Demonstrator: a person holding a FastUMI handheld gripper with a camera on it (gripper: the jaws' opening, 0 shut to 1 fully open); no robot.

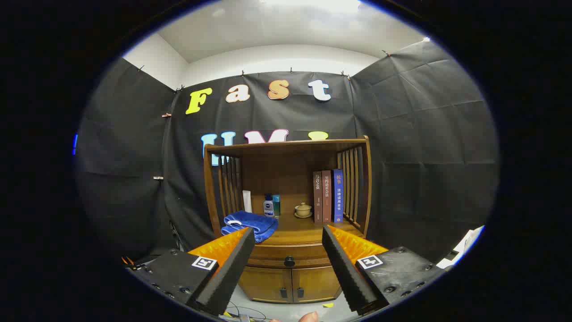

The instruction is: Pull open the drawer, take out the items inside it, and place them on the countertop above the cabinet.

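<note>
A wooden cabinet stands ahead against the booth wall. Its drawer is closed, with a small dark knob at its middle. The knob sits between my two fingers and well beyond them. The countertop above the drawer forms a slatted shelf. My gripper is open, with nothing between its fingers, and stands some way back from the cabinet.
On the countertop lie a folded blue towel, a small blue bottle, a lidded cup on a saucer and three upright books. Two small doors sit below the drawer. Cables lie on the pale floor.
</note>
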